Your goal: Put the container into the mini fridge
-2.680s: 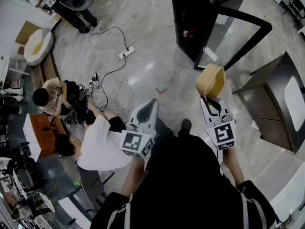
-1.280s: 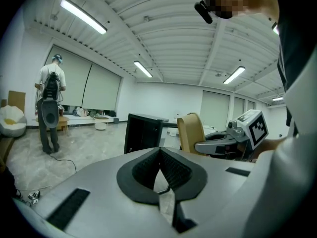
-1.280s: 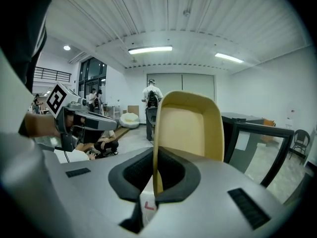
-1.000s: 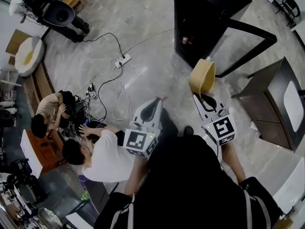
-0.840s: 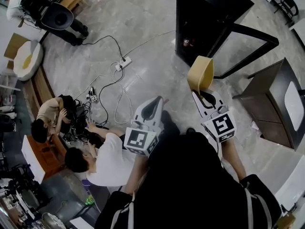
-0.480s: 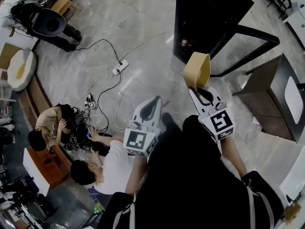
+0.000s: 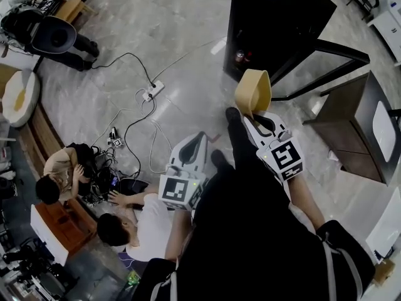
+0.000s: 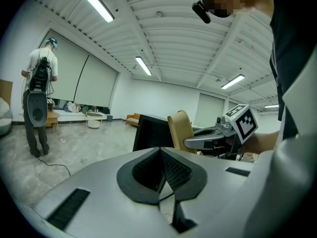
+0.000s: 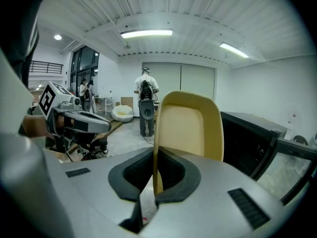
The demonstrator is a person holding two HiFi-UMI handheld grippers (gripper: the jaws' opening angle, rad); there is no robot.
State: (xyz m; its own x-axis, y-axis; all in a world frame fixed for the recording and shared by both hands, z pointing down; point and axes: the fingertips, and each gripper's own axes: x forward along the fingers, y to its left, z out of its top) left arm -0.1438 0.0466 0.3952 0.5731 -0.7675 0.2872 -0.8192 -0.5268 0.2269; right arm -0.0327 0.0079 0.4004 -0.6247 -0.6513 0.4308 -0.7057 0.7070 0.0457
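In the head view a tan, tub-shaped container (image 7: 253, 91) hangs tilted on its side over the floor. My right gripper (image 7: 250, 114) is shut on its rim. It hangs just in front of the black mini fridge (image 7: 276, 11), whose glass door (image 7: 316, 58) stands open to the right. In the right gripper view the container's wall (image 9: 188, 128) sits pinched between the pads, and the fridge (image 9: 247, 133) lies to the right. My left gripper (image 7: 199, 138) is lower left of it, shut and empty. In its own view the left gripper (image 8: 161, 158) shows closed pads, with the container (image 8: 181, 129) ahead.
Cans (image 7: 241, 56) stand inside the fridge. A dark cabinet (image 7: 360, 127) is at the right. A power strip with cables (image 7: 150, 91) lies on the floor, and two people (image 7: 66, 171) sit low at the left. The person's foot (image 7: 233, 115) is beside the container.
The person has stepped toward the fridge. The container, still in the right gripper, is now closer to the fridge opening. The left gripper stays shut and trails behind.
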